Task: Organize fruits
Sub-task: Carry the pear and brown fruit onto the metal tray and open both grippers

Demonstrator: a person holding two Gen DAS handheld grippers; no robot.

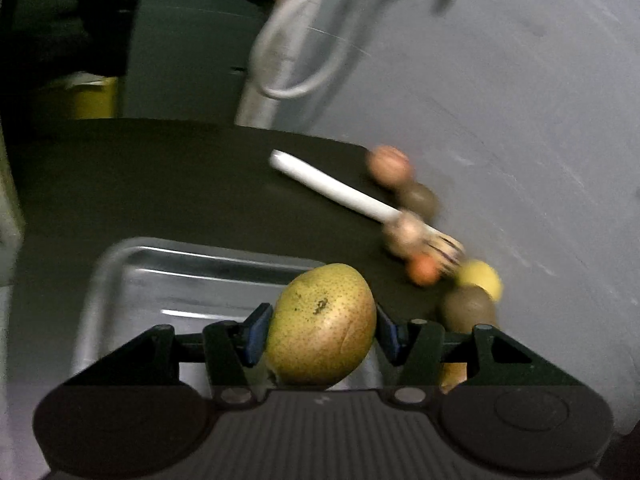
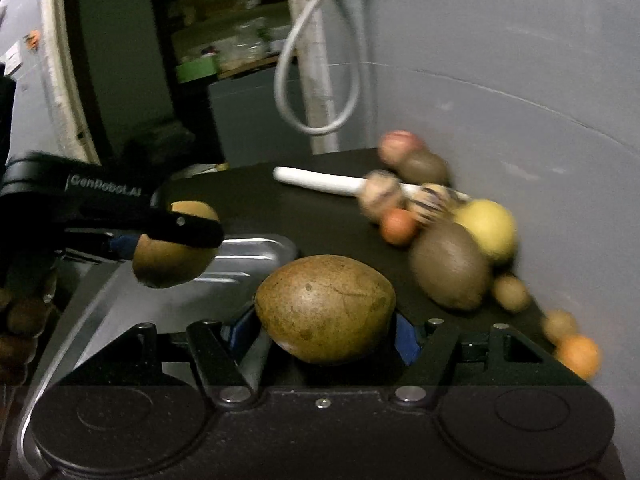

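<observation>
Both grippers are loaded and hanging above the dark surface. The left gripper has its jaws closed on a speckled yellow-green pear, blue pads pressed against either flank, and from its own camera the fruit sits over the near edge of the metal tray. The right gripper has its jaws clamped on a larger brown oval fruit (a sapodilla or a brown mango, I cannot tell which), held crosswise, with the tray just beyond it and to the left. In the right view the left gripper shows side-on, the pear poised over the tray's far side. The rest of the fruit lies in a loose heap along the grey wall: a yellow round fruit, a brown oval one, small orange ones and several others too blurred to name, with a white-handled fork lying among them. My reading is that the step is carrying both pieces to the tray. To do it well, bring each fruit low over bare tray floor before loosening the jaws, since round fruit let go from height will roll or bounce on metal; place one first, then set the second apart from it, keeping the two grippers from crossing.
</observation>
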